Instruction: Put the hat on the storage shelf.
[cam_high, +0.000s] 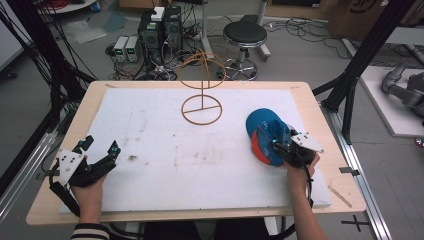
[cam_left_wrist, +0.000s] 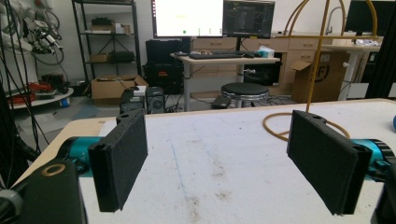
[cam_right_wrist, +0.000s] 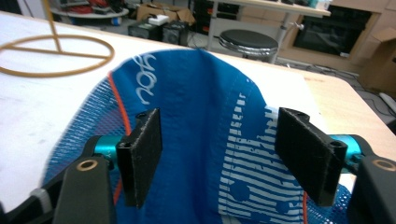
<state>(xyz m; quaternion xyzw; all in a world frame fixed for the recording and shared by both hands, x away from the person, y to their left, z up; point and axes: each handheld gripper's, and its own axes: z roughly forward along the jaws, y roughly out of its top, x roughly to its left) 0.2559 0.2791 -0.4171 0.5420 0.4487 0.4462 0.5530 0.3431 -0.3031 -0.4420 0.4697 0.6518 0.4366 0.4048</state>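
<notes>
My right gripper (cam_right_wrist: 219, 154), jaws apart, straddles the blue cap (cam_right_wrist: 196, 93) at frame centre. Next, I judge: clamp its brim. Left gripper (cam_left_wrist: 224, 158) waits with jaws apart.

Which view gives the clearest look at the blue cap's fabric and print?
The right gripper view: the blue cap lies close between the open jaws, with white lettering, stripes and mesh legible. The high view shows the whole cap on the white pad by the right gripper, but small. The left gripper view catches just a blue sliver at its right edge.
</notes>
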